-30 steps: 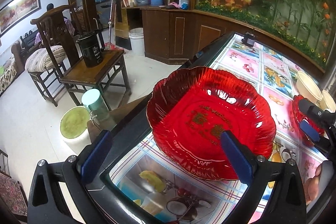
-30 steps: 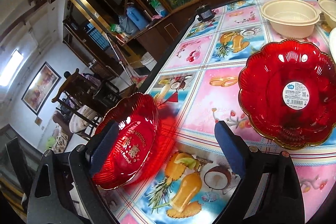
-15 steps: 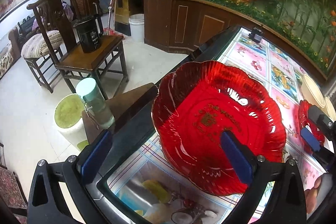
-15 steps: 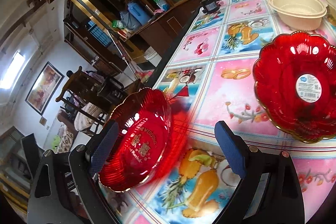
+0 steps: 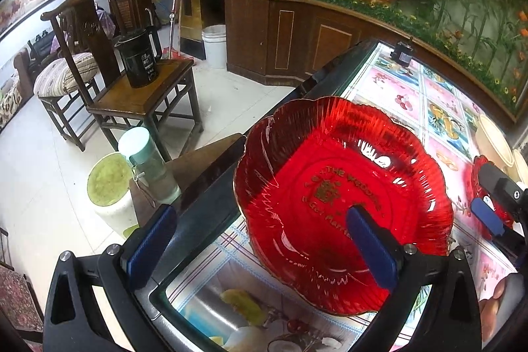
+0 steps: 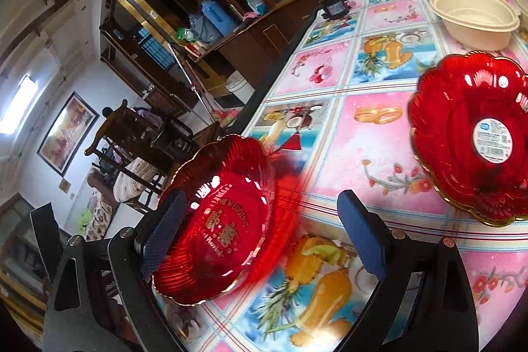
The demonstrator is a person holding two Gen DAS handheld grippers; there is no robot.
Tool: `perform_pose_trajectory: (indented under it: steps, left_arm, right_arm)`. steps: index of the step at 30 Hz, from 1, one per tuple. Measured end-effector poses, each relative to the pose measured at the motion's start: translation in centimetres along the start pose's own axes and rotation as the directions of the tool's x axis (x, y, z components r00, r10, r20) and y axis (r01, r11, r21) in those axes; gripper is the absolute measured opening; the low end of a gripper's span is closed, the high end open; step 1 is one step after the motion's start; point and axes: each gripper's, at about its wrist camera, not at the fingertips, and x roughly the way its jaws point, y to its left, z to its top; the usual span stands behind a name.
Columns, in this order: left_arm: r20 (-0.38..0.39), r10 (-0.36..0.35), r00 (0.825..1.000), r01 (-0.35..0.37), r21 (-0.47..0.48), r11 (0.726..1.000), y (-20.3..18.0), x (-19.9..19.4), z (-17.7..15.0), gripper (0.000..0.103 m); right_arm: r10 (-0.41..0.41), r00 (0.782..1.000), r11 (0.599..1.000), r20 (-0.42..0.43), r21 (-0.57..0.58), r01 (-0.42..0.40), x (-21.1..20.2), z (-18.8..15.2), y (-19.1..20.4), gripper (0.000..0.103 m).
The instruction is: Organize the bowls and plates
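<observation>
Near the left edge of the surface [image 6: 333, 154], we see a red scalloped plate [image 5: 340, 200] of ribbed, translucent plastic with a thin gold rim and gold lettering at its middle. It sits tilted, its outer side raised over the dark edge of the surface. Our left tool [image 5: 264, 249] stands with its blue-padded fingers wide apart; the right finger lies over the plate's near part, the left finger hangs out beyond the edge, so nothing is gripped. Our right tool [image 6: 264, 236] is likewise spread wide and holds nothing, its left finger just beside the plate's rim.

Farther along the surface, toward its right side, rests a second red plate [image 6: 472, 137], level, with a round white sticker inside. Beyond it stands a cream bowl [image 6: 475, 17]. Off the edge, on the floor, we see a wooden chair [image 5: 142, 94] carrying a black kettle [image 5: 138, 58], and a pale green bottle [image 5: 148, 164] close by.
</observation>
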Motion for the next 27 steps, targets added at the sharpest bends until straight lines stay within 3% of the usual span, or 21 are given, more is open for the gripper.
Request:
perform_pose_trajectory:
  steps: [14,21,25,27]
  left_arm:
    - [-0.134,-0.002,0.991,0.005,0.020,1.000,-1.2,4.4,0.0,0.102]
    - [-0.132,0.037,0.991,-0.031,0.047,0.998,-1.4,4.5,-0.4,0.100]
    - [-0.110,0.066,0.992,-0.058,0.068,0.996,-1.3,4.0,-0.4,0.079]
    - [-0.102,0.059,0.993,-0.053,0.060,0.997,-0.8,3.6,-0.1,0.059]
  right_arm:
    - [-0.039,0.996,0.999,-0.074,0.005,0.039,3.3,-0.1,0.2,0.094]
    - [-0.038,0.990,0.999,-0.136,0.014,0.041,4.7,-0.3,-0.3,0.084]
    - [-0.024,0.986,0.999,-0.165,0.032,0.030,5.3,-0.5,-0.8,0.069]
    - [-0.015,0.982,0.999,-0.186,0.046,0.024,5.7,-0.6,-1.1,0.057]
